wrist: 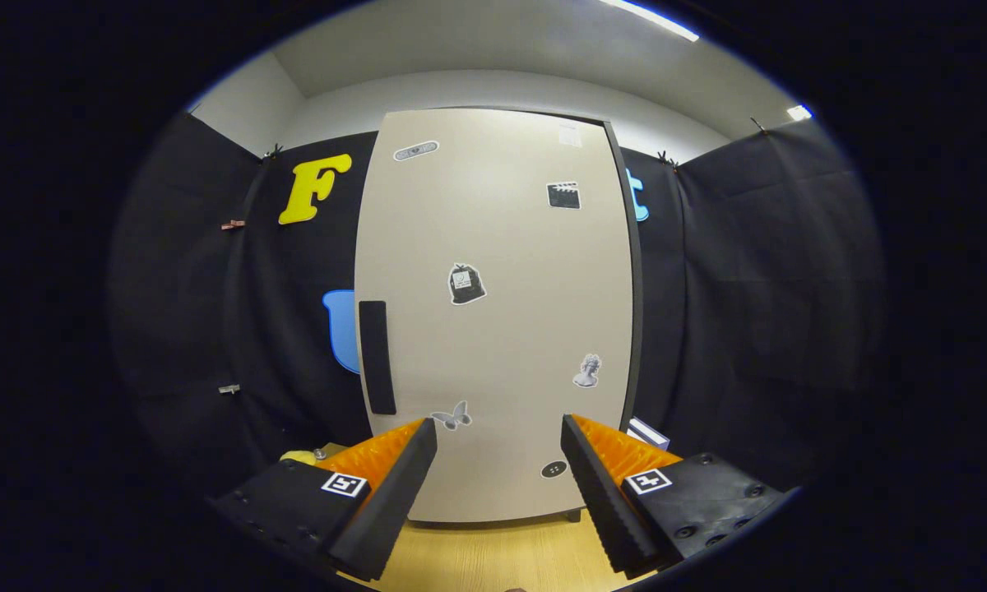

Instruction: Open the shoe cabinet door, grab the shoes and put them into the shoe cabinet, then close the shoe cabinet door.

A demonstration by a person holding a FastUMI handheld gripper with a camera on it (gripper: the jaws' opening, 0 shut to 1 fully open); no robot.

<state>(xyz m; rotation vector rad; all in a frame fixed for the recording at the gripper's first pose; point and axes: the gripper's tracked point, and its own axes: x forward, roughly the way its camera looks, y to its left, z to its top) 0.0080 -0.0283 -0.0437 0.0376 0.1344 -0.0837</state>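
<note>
Fingers on my gripper [499, 436] are spread wide with nothing between them, held level and pointed straight at the shoe cabinet door [493, 312], which is closed. I'm sitting low, so the fingers frame the bottom part of the door, and the wooden floor [493, 555] shows between them. The door's dark handle [377, 357] runs vertically along its left edge, up and to the left of my left finger [395, 485], not touching. A few stickers are scattered over the door face, including a butterfly one [451, 417] just beside the left fingertip. Something yellow [299, 456] peeks out on the floor behind the left finger, by the cabinet's lower left corner; can't tell what it is.
</note>
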